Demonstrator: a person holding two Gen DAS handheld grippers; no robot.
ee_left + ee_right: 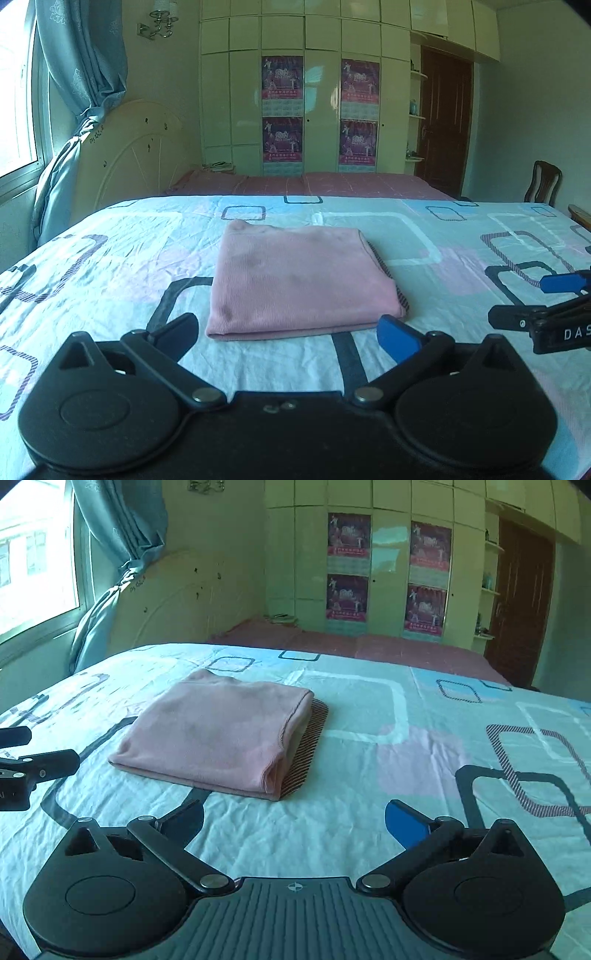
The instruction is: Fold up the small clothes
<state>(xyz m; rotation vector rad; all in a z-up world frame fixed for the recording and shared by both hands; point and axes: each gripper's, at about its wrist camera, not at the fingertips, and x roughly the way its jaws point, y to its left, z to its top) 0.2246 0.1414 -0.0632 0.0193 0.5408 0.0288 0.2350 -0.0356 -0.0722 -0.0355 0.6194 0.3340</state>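
A small pink garment (pixel 299 280) lies folded into a neat rectangle on the patterned bedsheet (pixel 110 266), with a striped edge showing along its right side. My left gripper (pixel 291 334) hovers open just in front of its near edge, nothing between the fingers. In the right wrist view the same pink garment (pixel 218 731) lies ahead and to the left of my right gripper (pixel 295 821), which is open and empty over bare sheet. Each gripper shows at the edge of the other's view: the right gripper (pixel 546 299) and the left gripper (pixel 26 760).
The bed's light sheet (pixel 424 746) with square outlines spreads wide around the garment. A second bed with a pink cover (pixel 306 182) stands behind, then a wardrobe with posters (pixel 317 110). A window and blue curtain (pixel 81 110) are at left, a wooden chair (pixel 543 182) at right.
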